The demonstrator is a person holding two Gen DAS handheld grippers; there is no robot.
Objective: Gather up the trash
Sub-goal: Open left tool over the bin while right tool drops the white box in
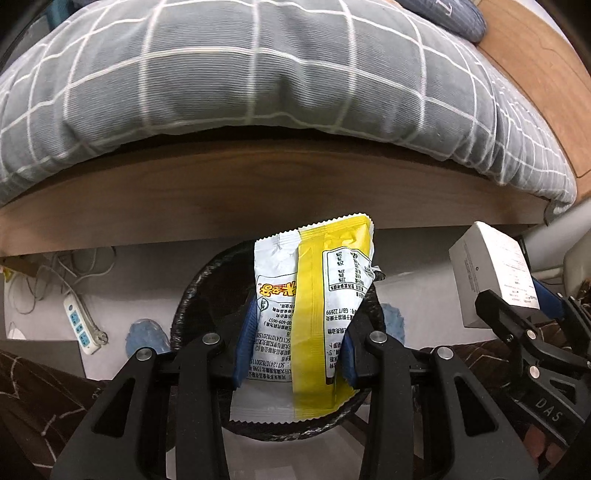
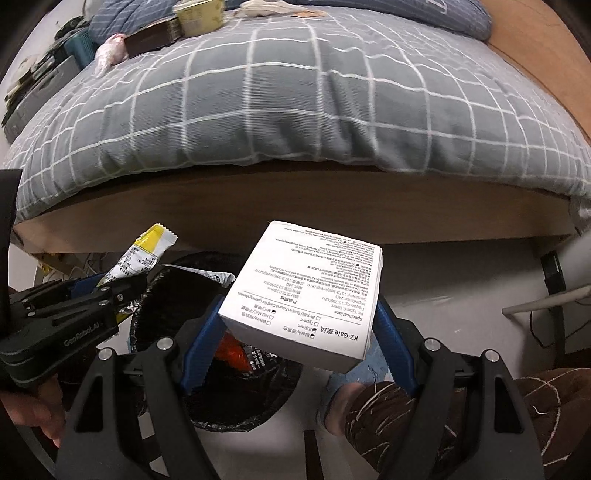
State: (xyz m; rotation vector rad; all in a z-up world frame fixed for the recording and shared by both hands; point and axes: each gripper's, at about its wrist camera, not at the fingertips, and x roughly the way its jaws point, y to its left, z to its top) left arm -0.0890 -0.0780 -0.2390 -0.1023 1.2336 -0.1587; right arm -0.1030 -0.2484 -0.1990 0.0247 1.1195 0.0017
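My left gripper (image 1: pixel 295 332) is shut on a yellow and white snack wrapper (image 1: pixel 314 295) and holds it over a round bin lined with a black bag (image 1: pixel 192 288). The wrapper also shows in the right wrist view (image 2: pixel 144 254). My right gripper (image 2: pixel 295 325) is shut on a small white printed box (image 2: pixel 310 291), held above and just right of the bin (image 2: pixel 236 406). The box also shows at the right of the left wrist view (image 1: pixel 491 277). Orange trash (image 2: pixel 232 350) lies inside the bin.
A bed with a grey checked duvet (image 1: pixel 258 74) on a wooden frame (image 1: pixel 258 192) stands just behind the bin. A white power strip (image 1: pixel 79 321) and cables lie on the floor under the bed at left. More items (image 2: pixel 177 26) lie on the far bed.
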